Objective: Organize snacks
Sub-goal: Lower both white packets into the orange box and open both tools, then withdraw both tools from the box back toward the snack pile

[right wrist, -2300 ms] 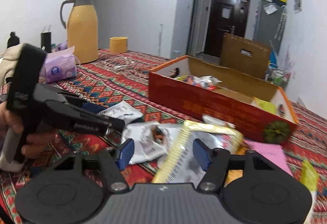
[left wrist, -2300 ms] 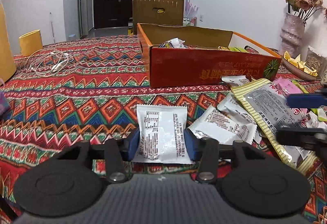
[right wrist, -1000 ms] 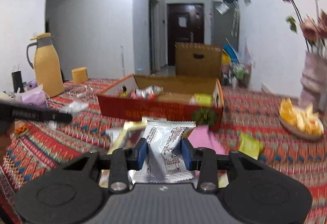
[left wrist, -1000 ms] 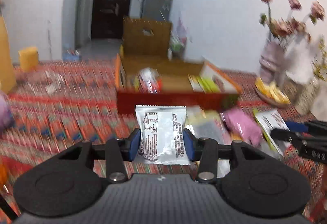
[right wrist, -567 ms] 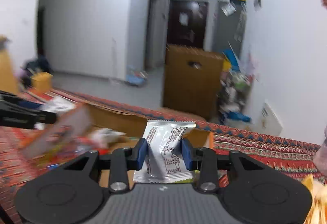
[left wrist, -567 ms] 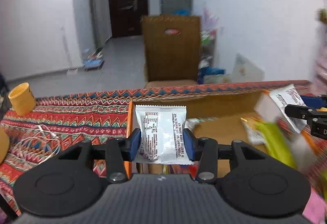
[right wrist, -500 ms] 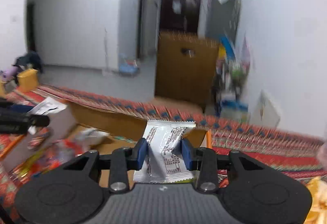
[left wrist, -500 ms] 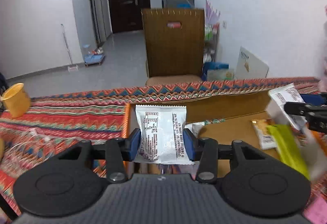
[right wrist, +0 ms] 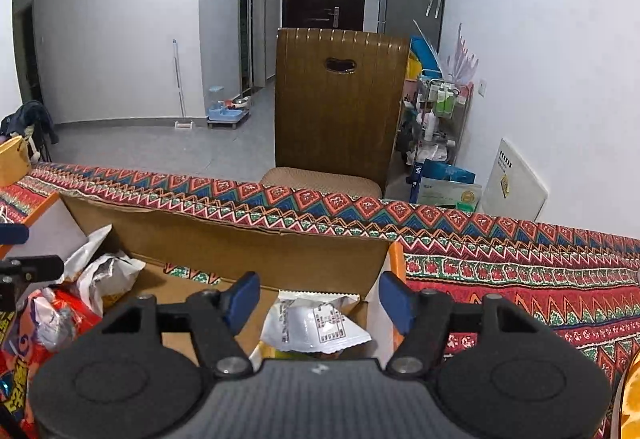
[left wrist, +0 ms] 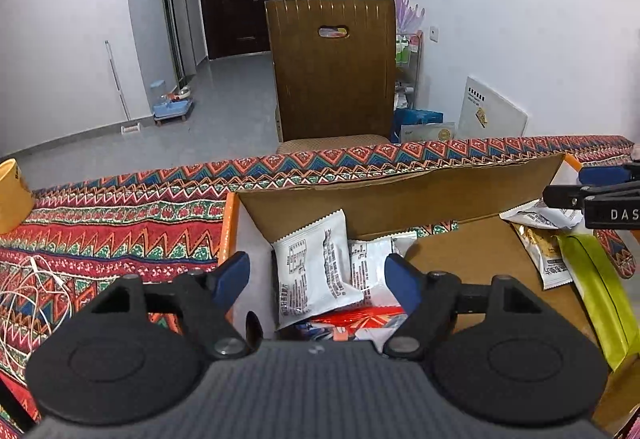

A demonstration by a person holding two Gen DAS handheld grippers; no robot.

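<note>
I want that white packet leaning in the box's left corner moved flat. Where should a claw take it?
Grip the white packet by its raised upper half near the crimped top edge, coming from above. It leans tilted on the other snacks beside the box wall, so the top is free while the bottom edge is tucked among wrappers.

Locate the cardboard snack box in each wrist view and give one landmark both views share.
Left wrist view: the cardboard snack box fills the centre and right, its orange-edged left corner just ahead of the open left gripper.
Right wrist view: the box spans the lower left to centre, its right corner just ahead of the open right gripper.
Shared landmark: the brown chair back behind the table.
</note>
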